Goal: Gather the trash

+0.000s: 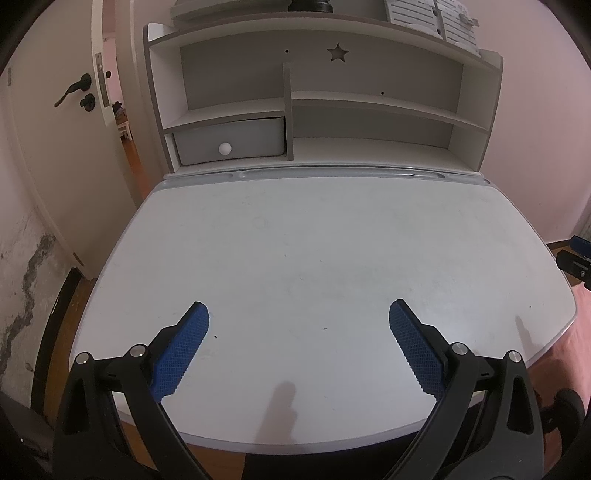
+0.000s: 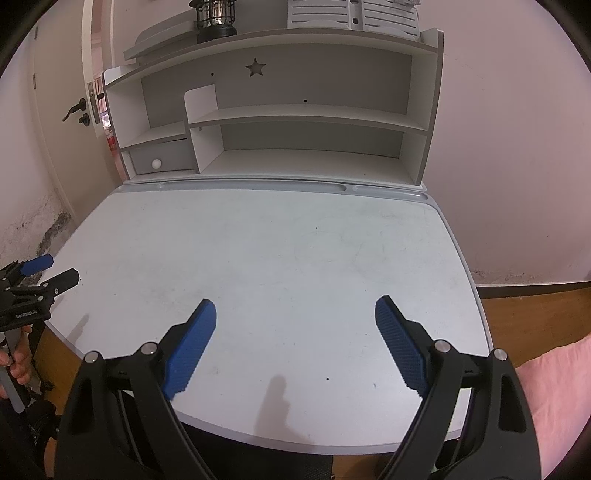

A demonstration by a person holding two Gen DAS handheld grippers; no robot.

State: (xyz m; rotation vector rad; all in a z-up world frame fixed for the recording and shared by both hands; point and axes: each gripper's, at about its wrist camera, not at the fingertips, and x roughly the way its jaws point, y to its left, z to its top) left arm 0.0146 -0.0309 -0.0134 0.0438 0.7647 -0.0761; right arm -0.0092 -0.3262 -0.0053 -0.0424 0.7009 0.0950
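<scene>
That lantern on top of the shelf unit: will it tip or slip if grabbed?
The lantern looks rigid, with a wire cage offering grip. Its dark base seems wide, so tipping seems unlikely. The inner globe may be glass, so possibly fragile.

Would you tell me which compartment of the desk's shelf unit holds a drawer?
The bottom-left compartment: it alone is filled by a grey drawer with a round white knob. The other compartments of the shelf unit stand open.

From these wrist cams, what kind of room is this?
Likely a child's bedroom or study corner: a white desk with a shelf hutch bearing a star cutout, a small drawer, pink walls and a door.
</scene>
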